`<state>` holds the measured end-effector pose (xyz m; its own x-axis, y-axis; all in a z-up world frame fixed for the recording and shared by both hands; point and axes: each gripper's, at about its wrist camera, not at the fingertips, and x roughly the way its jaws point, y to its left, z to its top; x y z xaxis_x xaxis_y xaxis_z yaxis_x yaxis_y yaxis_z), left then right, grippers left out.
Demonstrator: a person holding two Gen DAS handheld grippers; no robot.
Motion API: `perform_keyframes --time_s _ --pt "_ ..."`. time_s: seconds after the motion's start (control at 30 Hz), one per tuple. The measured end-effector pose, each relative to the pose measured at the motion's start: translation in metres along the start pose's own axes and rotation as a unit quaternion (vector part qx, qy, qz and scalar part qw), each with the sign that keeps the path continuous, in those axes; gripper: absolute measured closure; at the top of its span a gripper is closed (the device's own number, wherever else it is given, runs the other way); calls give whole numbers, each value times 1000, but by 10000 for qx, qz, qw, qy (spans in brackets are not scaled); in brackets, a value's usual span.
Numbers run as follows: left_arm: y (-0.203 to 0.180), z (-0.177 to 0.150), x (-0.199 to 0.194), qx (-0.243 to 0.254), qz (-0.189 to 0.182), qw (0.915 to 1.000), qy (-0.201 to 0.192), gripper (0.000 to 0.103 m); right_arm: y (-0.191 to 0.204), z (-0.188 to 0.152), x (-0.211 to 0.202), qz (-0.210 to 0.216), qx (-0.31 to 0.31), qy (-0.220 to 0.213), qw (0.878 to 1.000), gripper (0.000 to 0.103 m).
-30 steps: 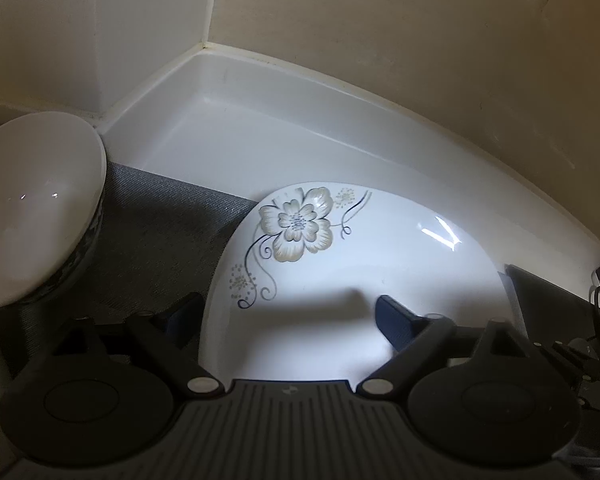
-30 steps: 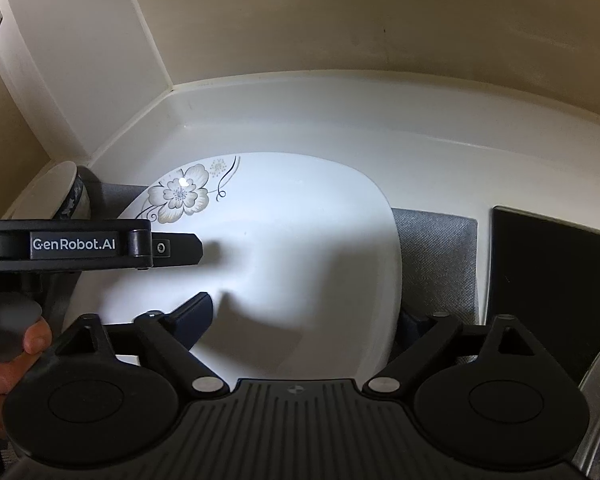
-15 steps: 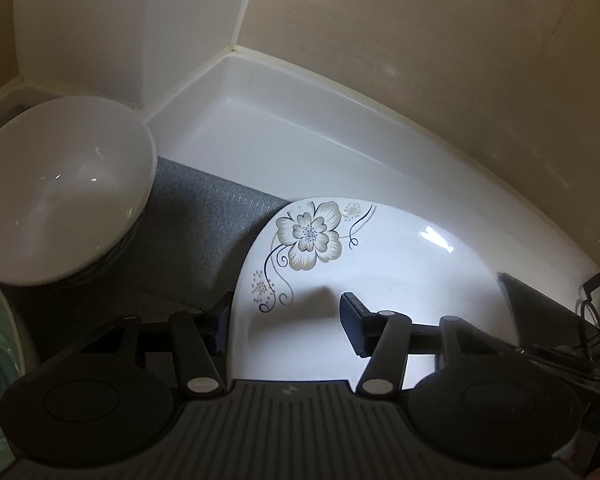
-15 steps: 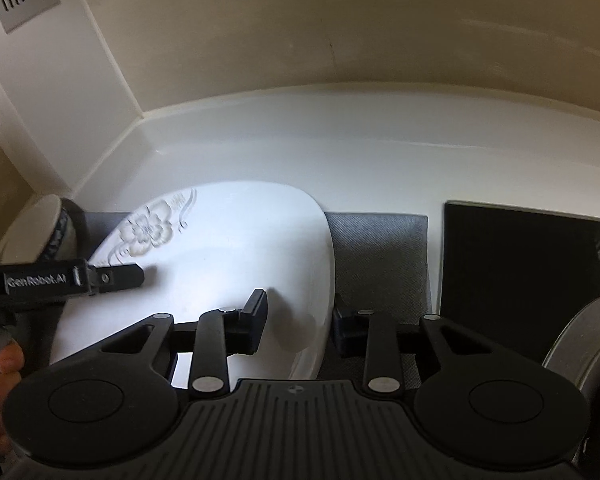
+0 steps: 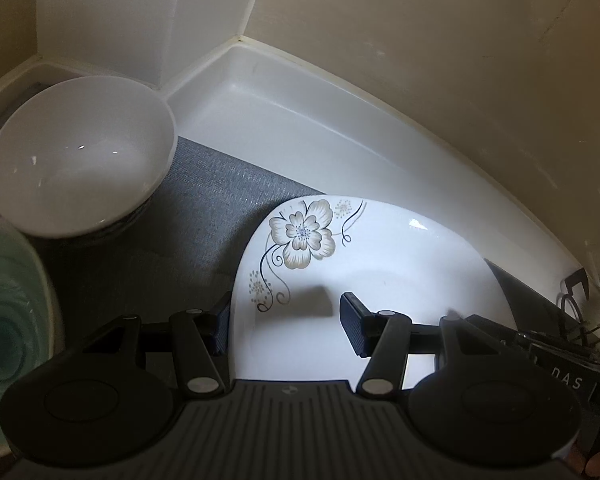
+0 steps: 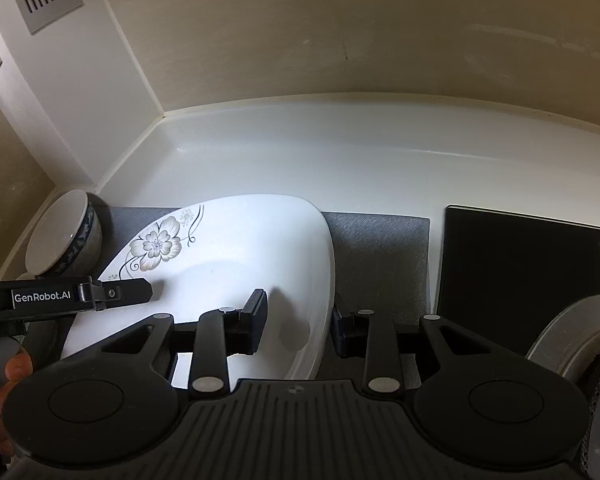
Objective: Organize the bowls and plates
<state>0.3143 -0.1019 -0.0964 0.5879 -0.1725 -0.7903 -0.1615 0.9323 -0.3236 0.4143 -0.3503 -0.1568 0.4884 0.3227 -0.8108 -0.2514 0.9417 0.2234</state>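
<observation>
A white squarish plate with a flower print (image 5: 380, 264) (image 6: 236, 248) is held between both grippers over a grey mat (image 5: 204, 216). My left gripper (image 5: 286, 328) is shut on the plate's left rim, one finger under and one on top. My right gripper (image 6: 298, 326) is shut on the plate's right rim in the same way. A white bowl (image 5: 80, 156) stands on the mat to the left; it also shows in the right wrist view (image 6: 62, 236).
A pale green bowl or plate (image 5: 8, 312) sits at the far left edge. A black cooktop (image 6: 520, 272) lies to the right with a metal pan (image 6: 576, 364) on it. White counter and beige walls close in behind.
Both grippers closed onto the plate's two side rims. Both have since drawn back and up with it, so the white bowl and green dish show more fully.
</observation>
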Motion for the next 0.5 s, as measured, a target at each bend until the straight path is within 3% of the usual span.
perform_keyframes --time_s 0.5 --pt "6 -21 -2 20 46 9999 93 42 11 -19 -20 13 -91 151 9998 68"
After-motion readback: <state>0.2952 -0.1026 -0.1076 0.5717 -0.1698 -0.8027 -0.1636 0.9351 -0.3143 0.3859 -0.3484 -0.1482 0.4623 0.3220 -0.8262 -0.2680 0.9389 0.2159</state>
